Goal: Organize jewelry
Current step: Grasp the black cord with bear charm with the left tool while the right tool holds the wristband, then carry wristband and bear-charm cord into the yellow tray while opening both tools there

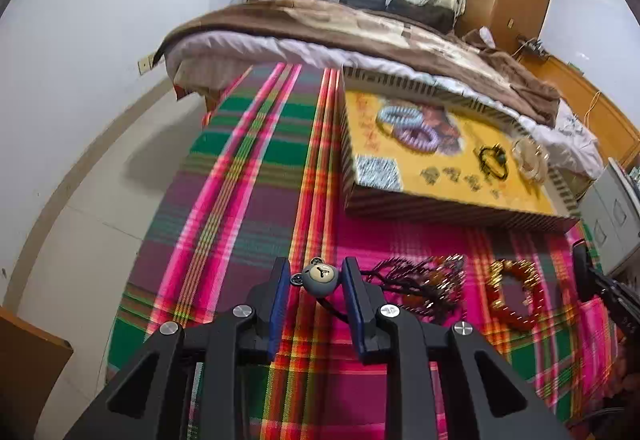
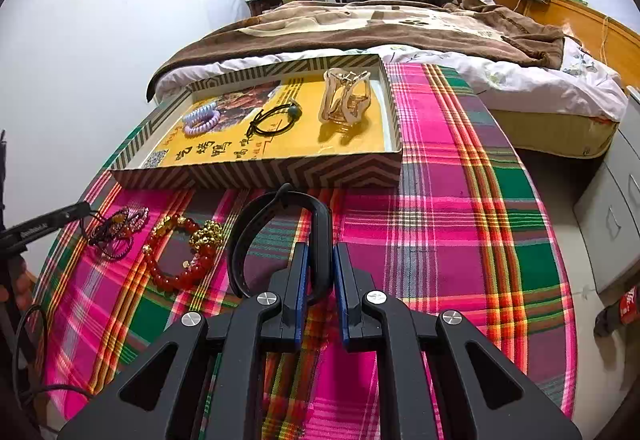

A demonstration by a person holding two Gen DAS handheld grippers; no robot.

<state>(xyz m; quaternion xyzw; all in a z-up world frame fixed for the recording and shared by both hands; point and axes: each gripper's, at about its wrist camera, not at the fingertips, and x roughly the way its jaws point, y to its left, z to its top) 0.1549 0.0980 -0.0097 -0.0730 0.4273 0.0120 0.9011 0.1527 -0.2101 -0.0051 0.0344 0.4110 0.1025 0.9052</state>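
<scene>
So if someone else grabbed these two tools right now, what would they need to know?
Left gripper: open around the bear charm, not clamped.
Right gripper: shut on the black band.
In the tray: spiral hair ties, black cord bracelet, gold hair claw.
On the cloth, left to do: red bead bracelet, dark beaded tangle, plus both items at the grippers.

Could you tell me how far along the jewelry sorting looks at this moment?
Partly done. The tray already holds two coil hair ties, a black cord bracelet and a gold claw clip. In hand: the right gripper is shut on a black band; the left gripper, jaws apart, brackets a bear charm. A red bead bracelet and dark beaded strand remain on the cloth.
</scene>
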